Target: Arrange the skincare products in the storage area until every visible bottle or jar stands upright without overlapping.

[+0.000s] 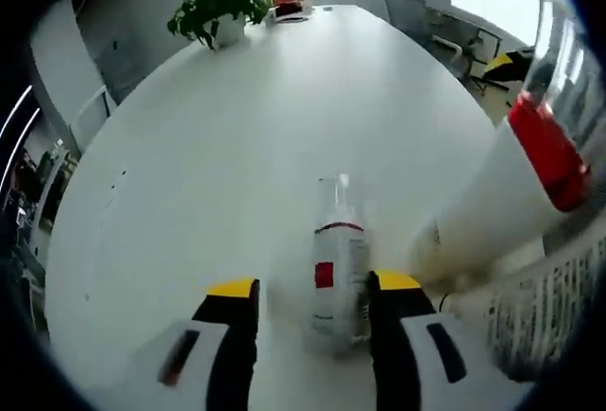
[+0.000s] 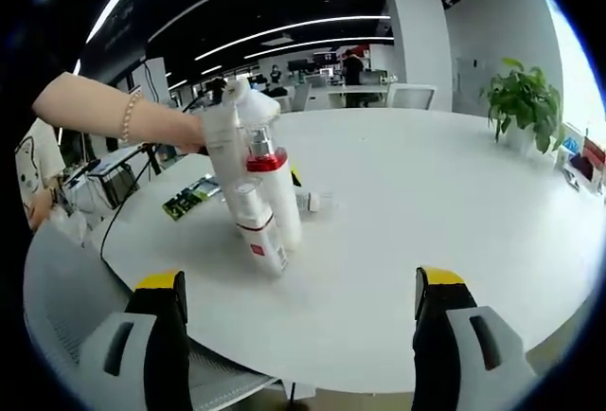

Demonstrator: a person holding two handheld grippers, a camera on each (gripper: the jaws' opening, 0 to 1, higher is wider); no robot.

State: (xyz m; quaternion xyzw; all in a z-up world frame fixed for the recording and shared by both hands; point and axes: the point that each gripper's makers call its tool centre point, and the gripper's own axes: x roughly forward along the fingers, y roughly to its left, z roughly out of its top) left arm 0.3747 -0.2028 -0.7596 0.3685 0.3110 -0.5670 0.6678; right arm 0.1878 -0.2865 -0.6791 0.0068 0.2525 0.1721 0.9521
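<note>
— Two bottles, you said?
— Yes. A small clear bottle (image 1: 339, 258) with a white label and red square stands on the smooth white surface (image 1: 237, 146), between the left tongs (image 1: 312, 302). The jaws are apart, the right one just beside it, maybe touching.
— And the other?
— A taller white bottle with a red collar (image 2: 268, 193) stands just behind it in the right gripper view. In the left gripper view it looms at the right edge (image 1: 511, 184).
— The right tongs (image 2: 298, 293)?
— Spread wide, empty, held low at the surface's near edge.
— Anything else?
— A potted plant (image 1: 222, 8) far back.
</note>
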